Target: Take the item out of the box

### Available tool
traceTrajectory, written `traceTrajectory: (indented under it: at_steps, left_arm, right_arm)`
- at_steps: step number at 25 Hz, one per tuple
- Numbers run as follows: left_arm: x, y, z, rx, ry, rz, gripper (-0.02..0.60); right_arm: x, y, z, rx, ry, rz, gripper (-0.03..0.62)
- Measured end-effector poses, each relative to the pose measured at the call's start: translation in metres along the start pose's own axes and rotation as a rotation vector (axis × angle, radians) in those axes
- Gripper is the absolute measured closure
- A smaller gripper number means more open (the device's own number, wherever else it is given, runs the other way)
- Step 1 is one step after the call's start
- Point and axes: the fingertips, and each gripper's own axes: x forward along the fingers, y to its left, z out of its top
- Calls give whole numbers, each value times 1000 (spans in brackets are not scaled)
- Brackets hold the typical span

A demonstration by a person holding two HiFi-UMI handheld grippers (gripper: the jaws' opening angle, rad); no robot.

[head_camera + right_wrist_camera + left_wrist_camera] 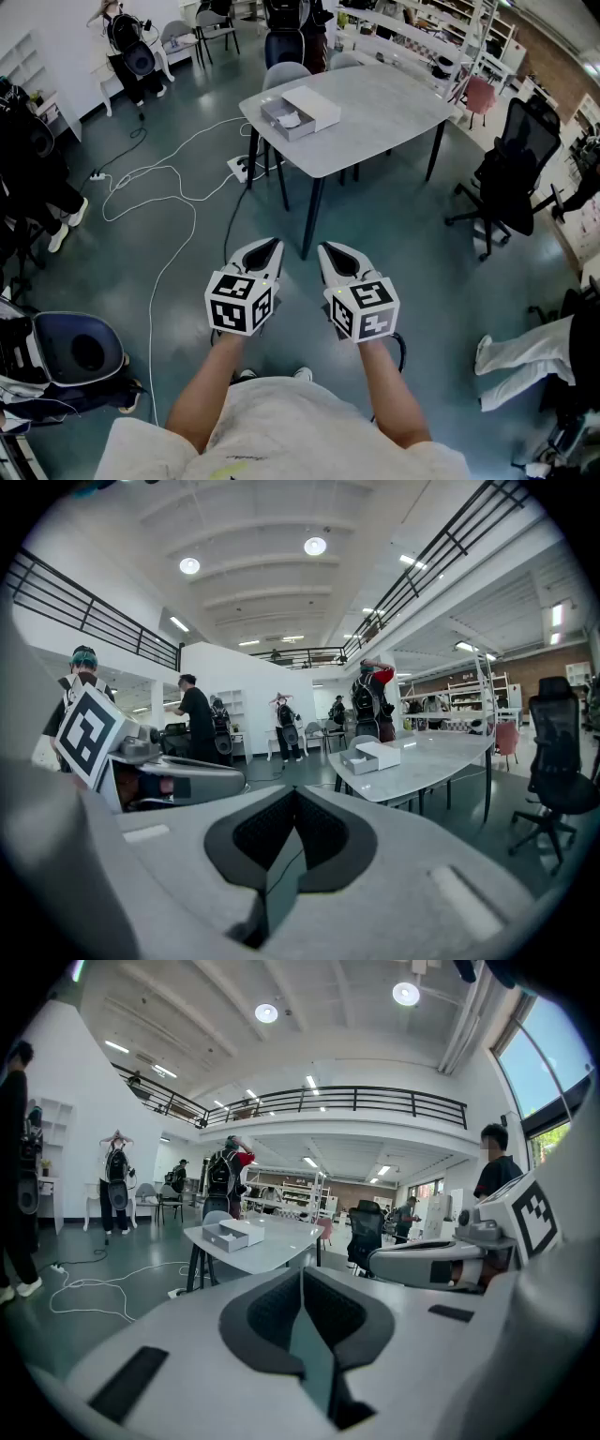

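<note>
The left gripper (268,249) is empty, its jaws pressed together, and it hangs over the floor. Well ahead of it and slightly to its right, the open box (284,119) sits on the table (375,122), with its lid (315,106) touching it. A pale item shows inside; I cannot tell what it is. The right gripper (332,253) is likewise closed on nothing. The task looks not yet begun: the next move is to walk up, bring a gripper over the box and spread its jaws.
</note>
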Motion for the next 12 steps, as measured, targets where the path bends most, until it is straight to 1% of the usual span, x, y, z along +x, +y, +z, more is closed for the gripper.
traceTrajectory:
  at_steps: [7, 12]
  left_arm:
    - [7, -9, -3, 4, 20, -1, 563]
    - [14, -6, -2, -2, 23, -1, 563]
  right_arm:
    - [-1, -11, -2, 18, -1, 3, 589]
    - [4, -17, -2, 28, 2, 5, 589]
